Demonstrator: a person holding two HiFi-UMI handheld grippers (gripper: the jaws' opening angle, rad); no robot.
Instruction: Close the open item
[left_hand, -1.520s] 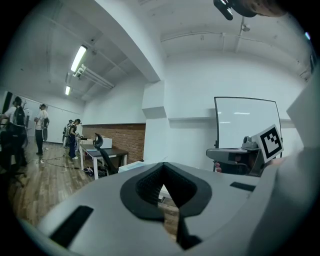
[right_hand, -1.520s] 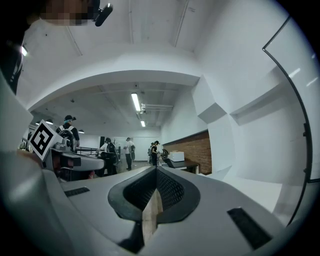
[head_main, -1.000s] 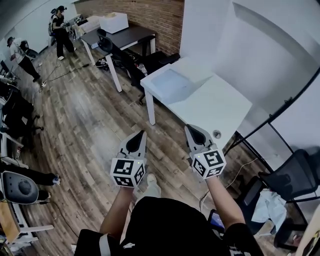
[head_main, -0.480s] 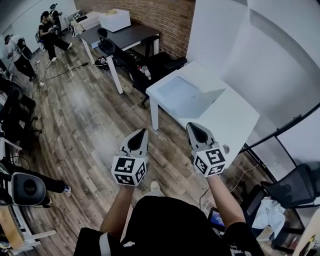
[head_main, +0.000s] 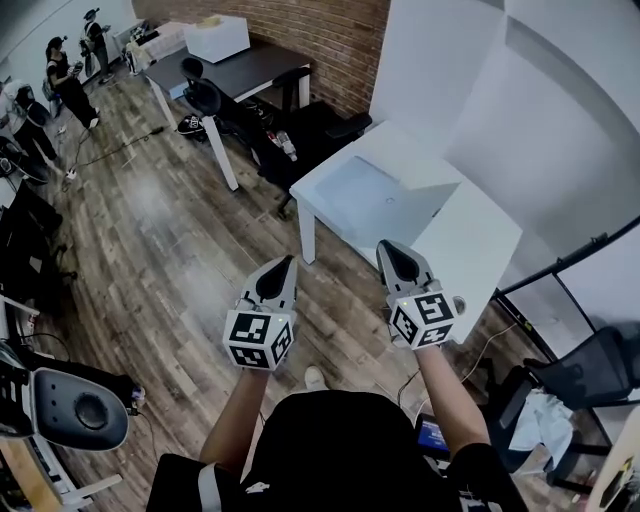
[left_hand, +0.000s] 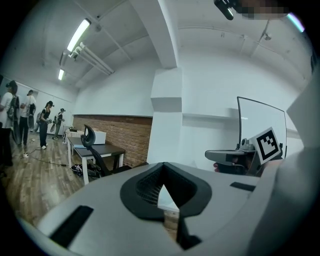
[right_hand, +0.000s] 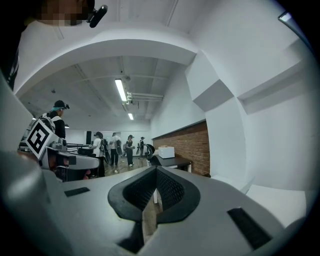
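A silver laptop (head_main: 372, 196) lies open on the white table (head_main: 485, 250) ahead, its lid (head_main: 438, 203) raised toward the wall. My left gripper (head_main: 278, 272) is held in the air over the wood floor, short of the table, jaws together and holding nothing. My right gripper (head_main: 392, 256) hovers at the table's near edge, also shut and holding nothing. In the left gripper view the jaws (left_hand: 162, 189) meet with only a slit between them. The right gripper view shows the same at its jaws (right_hand: 153, 194).
A dark desk (head_main: 245, 68) carrying a white box (head_main: 215, 38) stands against the brick wall, with black office chairs (head_main: 205, 96) beside it. Several people (head_main: 62, 72) stand far left. Another chair (head_main: 590, 368) sits at right, and a chair base (head_main: 78, 410) at lower left.
The white table and laptop have come closer and lower in the head view. Both grippers keep the same shut pose in front of me. The people at far left have shifted.
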